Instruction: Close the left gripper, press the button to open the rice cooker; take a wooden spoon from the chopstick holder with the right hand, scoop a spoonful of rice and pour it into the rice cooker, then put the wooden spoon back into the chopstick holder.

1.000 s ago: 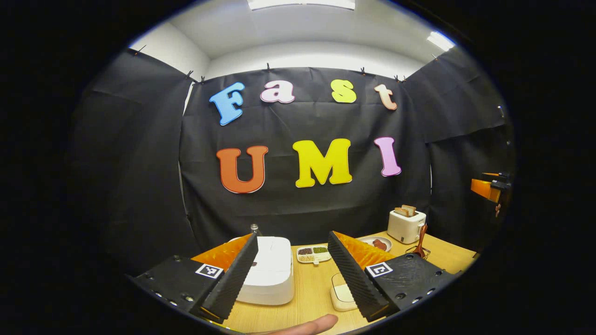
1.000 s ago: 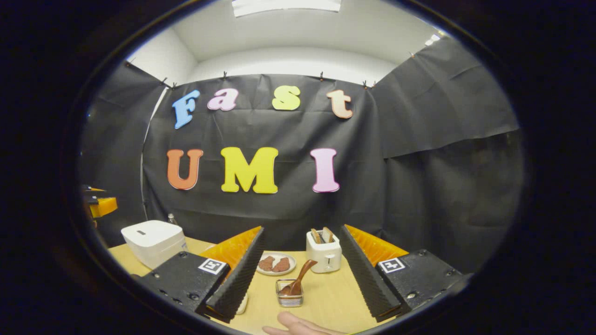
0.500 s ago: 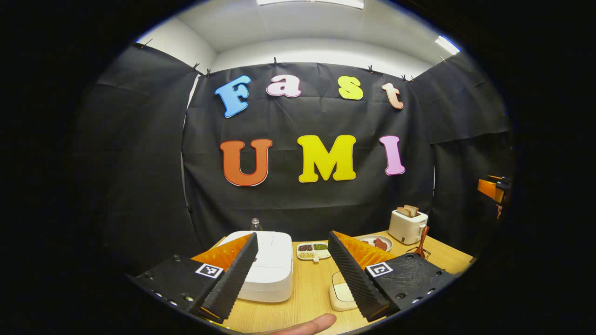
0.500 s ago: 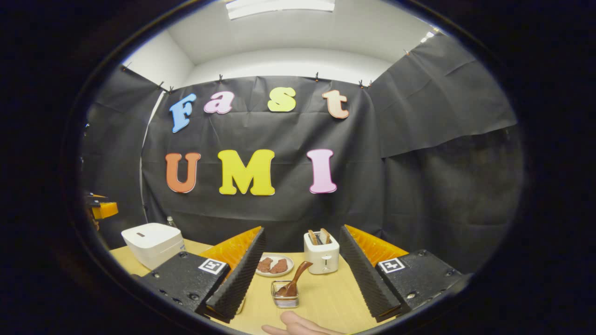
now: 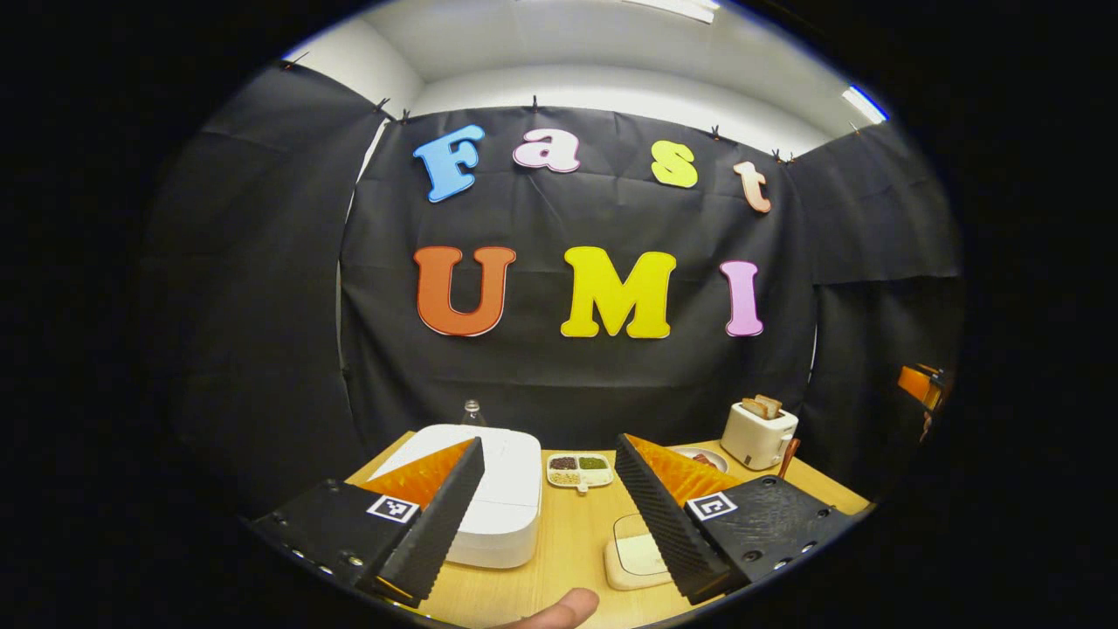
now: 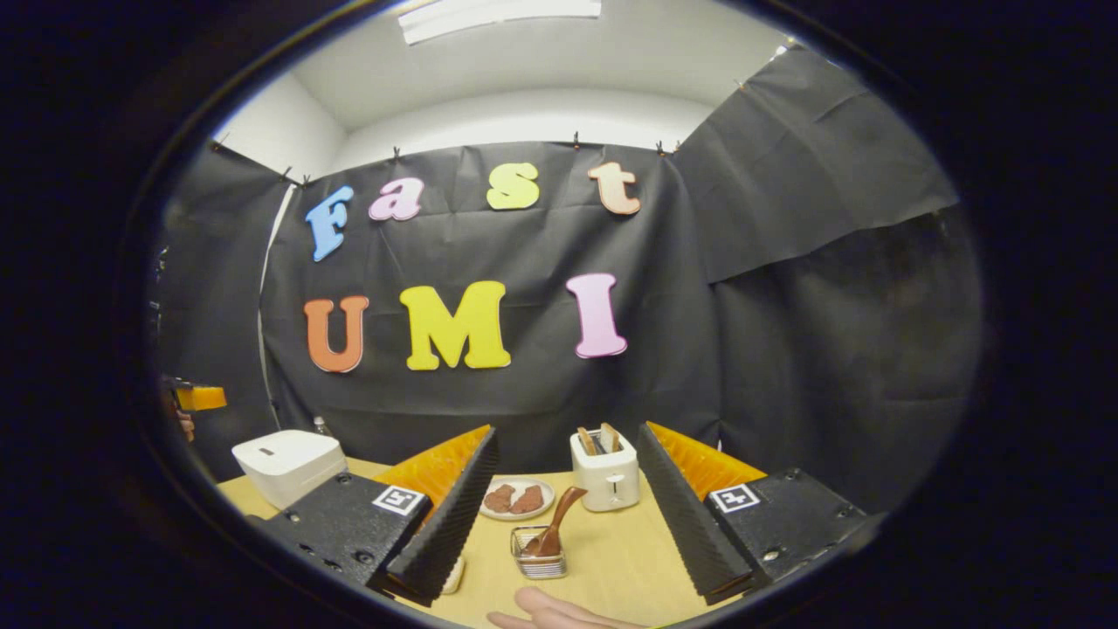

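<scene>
The white rice cooker [image 5: 498,498] stands shut on the wooden table, just beyond my left gripper's left finger. My left gripper [image 5: 548,447] is open and holds nothing. In the right gripper view the cooker [image 6: 288,463] sits far left. A brown wooden spoon [image 6: 557,522] leans in the small wire chopstick holder [image 6: 540,563], straight ahead of my right gripper [image 6: 567,432], which is open with nothing in it. A divided dish of grains [image 5: 578,469] lies beside the cooker. The spoon's handle [image 5: 790,454] shows by the toaster.
A white toaster [image 6: 607,476] with bread and a plate of meat [image 6: 515,500] stand behind the holder. A cream square box [image 5: 633,559] lies near my left gripper's right finger. A bottle [image 5: 472,411] stands behind the cooker. A person's hand [image 6: 550,611] shows at the bottom.
The left gripper has dipped and come nearer the rice cooker, whose top now shows more. The right gripper has drifted slightly. Both stay open.
</scene>
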`<state>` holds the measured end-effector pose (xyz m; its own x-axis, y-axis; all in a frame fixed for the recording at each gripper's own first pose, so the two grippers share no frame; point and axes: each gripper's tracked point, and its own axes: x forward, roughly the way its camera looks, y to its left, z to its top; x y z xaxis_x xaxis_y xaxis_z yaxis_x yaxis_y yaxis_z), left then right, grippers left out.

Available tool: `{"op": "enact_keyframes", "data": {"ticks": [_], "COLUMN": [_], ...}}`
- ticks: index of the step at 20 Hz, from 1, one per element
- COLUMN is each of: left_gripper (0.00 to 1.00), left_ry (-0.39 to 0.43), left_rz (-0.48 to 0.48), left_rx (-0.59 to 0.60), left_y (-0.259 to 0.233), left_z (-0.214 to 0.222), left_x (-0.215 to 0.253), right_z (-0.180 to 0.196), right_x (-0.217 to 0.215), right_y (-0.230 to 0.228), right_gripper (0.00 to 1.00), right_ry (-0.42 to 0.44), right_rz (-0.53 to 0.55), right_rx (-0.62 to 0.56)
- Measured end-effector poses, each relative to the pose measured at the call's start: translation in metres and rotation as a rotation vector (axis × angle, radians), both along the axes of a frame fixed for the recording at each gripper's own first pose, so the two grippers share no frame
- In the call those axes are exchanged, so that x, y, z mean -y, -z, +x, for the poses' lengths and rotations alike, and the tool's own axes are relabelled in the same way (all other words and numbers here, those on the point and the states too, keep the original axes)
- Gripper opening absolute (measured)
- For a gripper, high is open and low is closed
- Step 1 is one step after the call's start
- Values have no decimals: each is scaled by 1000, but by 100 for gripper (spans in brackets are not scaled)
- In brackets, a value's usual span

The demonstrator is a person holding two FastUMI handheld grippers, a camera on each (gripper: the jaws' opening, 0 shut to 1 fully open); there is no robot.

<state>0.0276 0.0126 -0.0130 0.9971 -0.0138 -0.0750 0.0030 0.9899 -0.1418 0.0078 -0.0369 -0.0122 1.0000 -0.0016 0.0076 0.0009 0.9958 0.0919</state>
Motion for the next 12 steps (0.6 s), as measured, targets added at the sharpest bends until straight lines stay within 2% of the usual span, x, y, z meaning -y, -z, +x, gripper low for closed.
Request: {"op": "enact_keyframes", "data": {"ticks": [2,4,6,8,10,11,12], "left_gripper": [96,94,94,94,93,91,84], "left_ry": [4,8,-19,-33,23,24,27], "left_rz": [6,39,32,-20,-90,-115,-122], "left_rx": [44,41,33,-28,-121,-134,-136], "left_y": [-9,-2,3,20,38,41,43], "left_z": [7,14,21,29,35,42,50], "left_x": [-10,-20,-35,-45,-41,-46,-51], "right_z": [2,4,5,7,9,11,14], "right_x": [2,4,1,-1,-3,-5,-8], "right_y": [3,5,9,13,17,19,22], "right_gripper": [100,99,97,97,100,100,100], "right_ry": [6,11,1,-9,-16,-20,-27], "right_rz": [4,16,25,21,22,24,23], "right_rx": [0,1,7,8,4,1,-1]}}
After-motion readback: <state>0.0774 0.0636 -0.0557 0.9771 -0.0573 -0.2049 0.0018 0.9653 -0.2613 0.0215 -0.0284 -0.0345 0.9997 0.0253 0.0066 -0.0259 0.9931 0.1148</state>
